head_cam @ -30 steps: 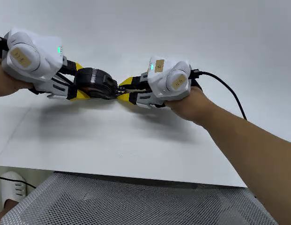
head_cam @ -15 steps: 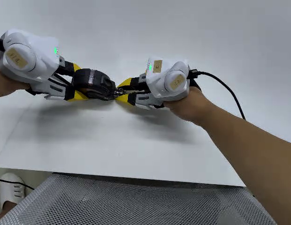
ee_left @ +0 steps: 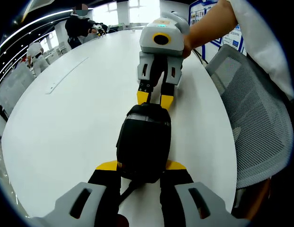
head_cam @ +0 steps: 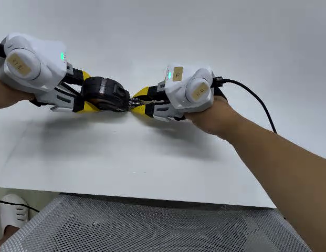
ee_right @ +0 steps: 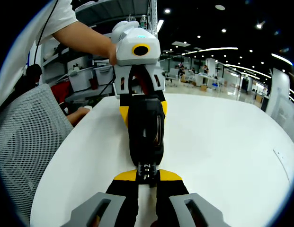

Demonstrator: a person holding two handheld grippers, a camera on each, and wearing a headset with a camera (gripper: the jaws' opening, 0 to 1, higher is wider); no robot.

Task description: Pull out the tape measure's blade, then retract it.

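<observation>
Your left hand-held gripper [head_cam: 88, 92] is clamped round the tape measure [head_cam: 105, 93], and your right hand-held gripper [head_cam: 139, 101] is pinching the blade's hook [ee_right: 147, 171] right at the case, above the worktop [head_cam: 126, 152].

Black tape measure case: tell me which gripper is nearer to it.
Left. The left gripper clamps the black tape measure case between its jaws, touching both sides. The right gripper sits just beyond the case's mouth, shut on the blade's metal end hook.
</observation>
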